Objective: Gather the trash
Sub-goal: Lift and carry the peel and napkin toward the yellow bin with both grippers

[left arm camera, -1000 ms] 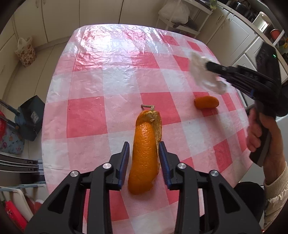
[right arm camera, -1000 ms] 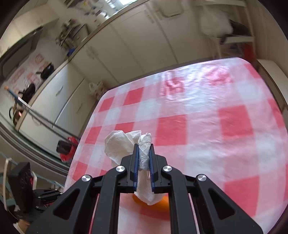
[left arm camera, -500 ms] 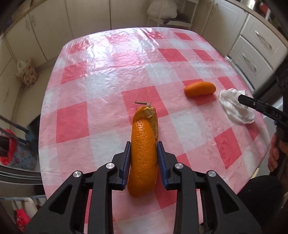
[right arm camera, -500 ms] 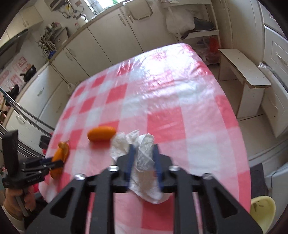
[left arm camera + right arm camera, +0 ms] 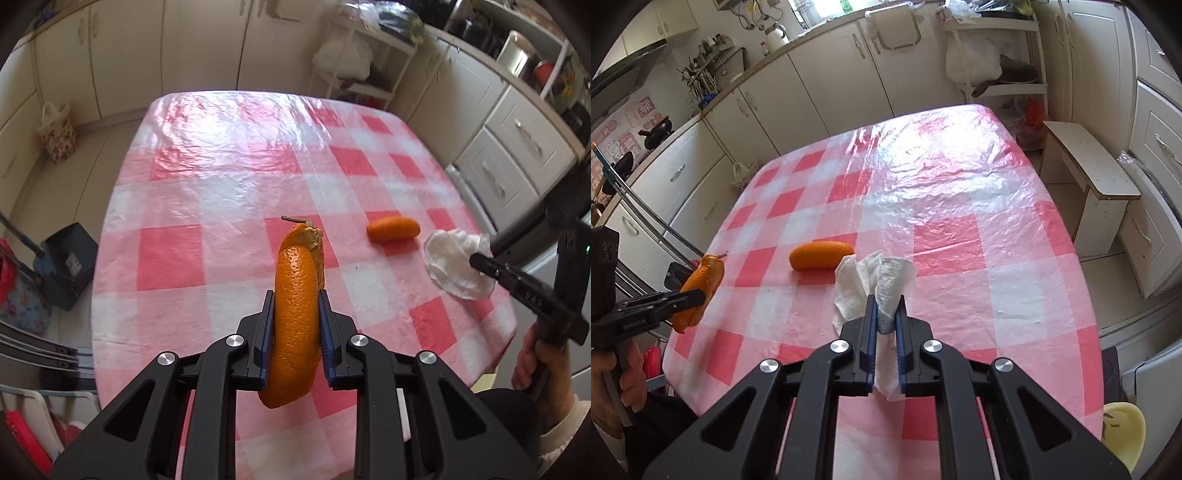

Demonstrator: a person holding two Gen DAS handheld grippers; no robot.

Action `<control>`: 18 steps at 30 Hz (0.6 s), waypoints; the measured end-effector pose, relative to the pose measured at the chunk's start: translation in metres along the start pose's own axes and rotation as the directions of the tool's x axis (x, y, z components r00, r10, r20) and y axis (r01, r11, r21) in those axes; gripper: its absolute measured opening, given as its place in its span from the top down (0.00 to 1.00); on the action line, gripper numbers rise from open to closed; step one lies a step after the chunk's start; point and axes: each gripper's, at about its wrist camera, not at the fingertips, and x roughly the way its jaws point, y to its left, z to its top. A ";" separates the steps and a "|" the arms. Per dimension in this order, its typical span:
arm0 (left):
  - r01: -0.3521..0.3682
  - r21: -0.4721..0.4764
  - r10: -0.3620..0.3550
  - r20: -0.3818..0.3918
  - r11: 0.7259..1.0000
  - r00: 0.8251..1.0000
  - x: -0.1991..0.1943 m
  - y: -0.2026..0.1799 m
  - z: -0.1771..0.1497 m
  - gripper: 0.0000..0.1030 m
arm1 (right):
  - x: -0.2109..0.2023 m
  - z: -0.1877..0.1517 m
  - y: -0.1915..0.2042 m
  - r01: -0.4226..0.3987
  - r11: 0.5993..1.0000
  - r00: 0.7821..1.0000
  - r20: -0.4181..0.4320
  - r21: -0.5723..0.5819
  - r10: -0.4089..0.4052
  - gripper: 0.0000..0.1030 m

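Left claw is clamped on a long curled orange peel, right claw pinches a crumpled white paper napkin. Both hang over the near edge of the pink-and-white checked table. Only a small orange peel piece lies on it.

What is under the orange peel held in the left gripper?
Only the checked tablecloth lies below the orange peel, which the left gripper holds lifted. The patch directly beneath is hidden by the peel.

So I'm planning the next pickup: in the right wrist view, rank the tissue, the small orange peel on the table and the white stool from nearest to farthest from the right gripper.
1. Tissue, clamped in the right gripper.
2. Small orange peel, on the table ahead-left.
3. White stool, on the floor beyond the table's right edge.
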 end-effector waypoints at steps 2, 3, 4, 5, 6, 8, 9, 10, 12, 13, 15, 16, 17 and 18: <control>0.008 -0.014 -0.008 0.009 1.000 1.000 -0.005 0.006 -0.001 0.80 | -0.006 -0.003 0.001 -0.004 1.000 1.000 0.013 -0.001 0.004 0.90; 0.009 -0.018 -0.009 0.013 1.000 1.000 -0.007 0.007 -0.002 0.80 | -0.009 -0.005 0.001 -0.007 1.000 1.000 0.018 -0.001 0.007 0.90; 0.009 -0.019 -0.008 0.022 1.000 1.000 -0.010 0.007 -0.003 0.80 | -0.012 -0.007 0.001 -0.011 1.000 1.000 0.024 0.001 0.011 0.90; 0.008 -0.018 -0.008 0.033 1.000 0.999 -0.013 0.006 -0.003 0.80 | -0.015 -0.008 0.000 -0.014 1.000 0.999 0.030 0.004 0.014 0.90; 0.007 -0.014 -0.006 0.045 1.000 0.999 -0.017 0.002 -0.004 0.80 | -0.019 -0.009 -0.002 -0.017 1.000 0.999 0.039 0.008 0.017 0.90; 0.009 -0.009 -0.008 0.076 1.000 0.997 -0.024 -0.005 -0.007 0.80 | -0.025 -0.011 -0.003 -0.022 1.000 0.998 0.052 0.013 0.021 0.90; 0.014 -0.009 -0.013 0.091 1.000 0.996 -0.028 -0.011 -0.009 0.80 | -0.029 -0.011 -0.003 -0.026 1.000 0.998 0.059 0.016 0.025 0.90; 0.016 -0.008 -0.015 0.099 1.000 0.995 -0.029 -0.016 -0.011 0.80 | -0.033 -0.012 -0.004 -0.029 0.999 0.997 0.068 0.016 0.028 0.90; 0.016 0.000 -0.016 0.114 1.000 0.993 -0.032 -0.029 -0.017 0.80 | -0.042 -0.014 -0.004 -0.035 0.999 0.996 0.083 0.013 0.034 0.90; 0.013 0.005 -0.014 0.120 1.000 0.993 -0.034 -0.034 -0.019 0.80 | -0.046 -0.015 -0.004 -0.038 0.999 0.995 0.090 0.011 0.037 0.90; 0.012 0.014 -0.014 0.134 1.000 0.991 -0.038 -0.045 -0.024 0.80 | -0.055 -0.016 -0.002 -0.040 0.999 0.994 0.105 0.006 0.039 0.90; 0.015 0.019 -0.018 0.144 1.000 0.989 -0.041 -0.052 -0.027 0.80 | -0.060 -0.017 -0.002 -0.042 0.999 0.993 0.115 0.005 0.042 0.90; 0.018 0.024 -0.021 0.153 1.000 0.988 -0.045 -0.057 -0.029 0.80 | -0.066 -0.019 -0.002 -0.045 0.999 0.991 0.126 0.004 0.045 0.90; 0.022 0.027 -0.026 0.162 0.999 0.986 -0.047 -0.062 -0.031 0.80 | -0.070 -0.020 0.000 -0.046 0.999 0.990 0.133 0.003 0.045 0.90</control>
